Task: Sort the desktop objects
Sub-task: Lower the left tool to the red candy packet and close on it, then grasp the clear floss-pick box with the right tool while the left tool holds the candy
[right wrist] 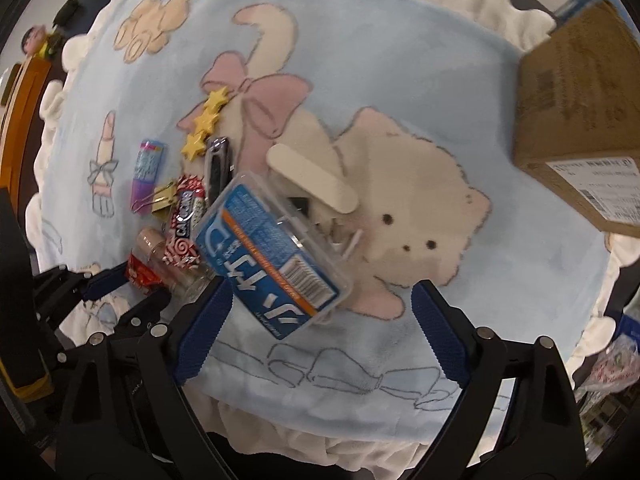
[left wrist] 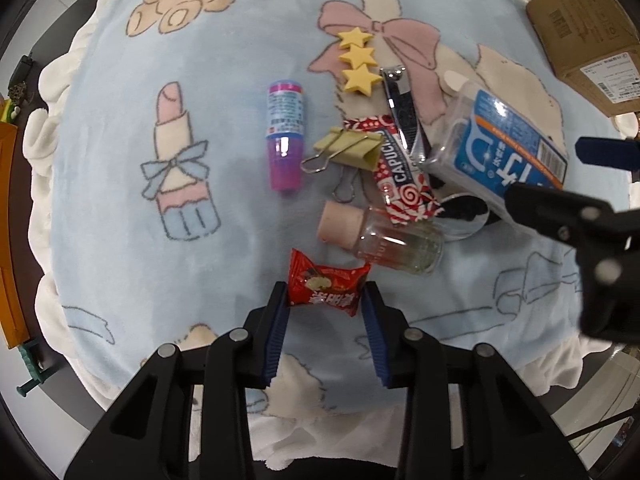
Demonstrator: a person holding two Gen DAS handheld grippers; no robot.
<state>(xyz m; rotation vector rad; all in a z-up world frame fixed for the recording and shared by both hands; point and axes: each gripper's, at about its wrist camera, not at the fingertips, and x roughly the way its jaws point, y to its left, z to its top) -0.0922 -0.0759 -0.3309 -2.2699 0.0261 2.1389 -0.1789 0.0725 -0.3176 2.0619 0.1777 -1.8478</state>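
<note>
In the left wrist view my left gripper [left wrist: 326, 294] has its blue pads on both ends of a red candy wrapper [left wrist: 326, 286] lying on the blue blanket [left wrist: 120, 240]. Beyond it lie a small glass bottle with a cork [left wrist: 384, 240], a purple glue stick [left wrist: 284, 136], a yellow binder clip [left wrist: 348, 150], a red-white Capuccino sachet [left wrist: 400, 184], a nail clipper [left wrist: 400, 104], yellow star clip [left wrist: 358, 60] and a clear box with a blue label [left wrist: 508, 148]. My right gripper [right wrist: 320, 300] is open, wide around the near end of that box [right wrist: 272, 256].
A cardboard box [right wrist: 580, 120] stands at the far right on the blanket's edge. A pale nail file [right wrist: 312, 180] lies behind the clear box. A metal spoon [left wrist: 466, 216] lies under the clear box. An orange object [left wrist: 8, 240] sits off the left edge.
</note>
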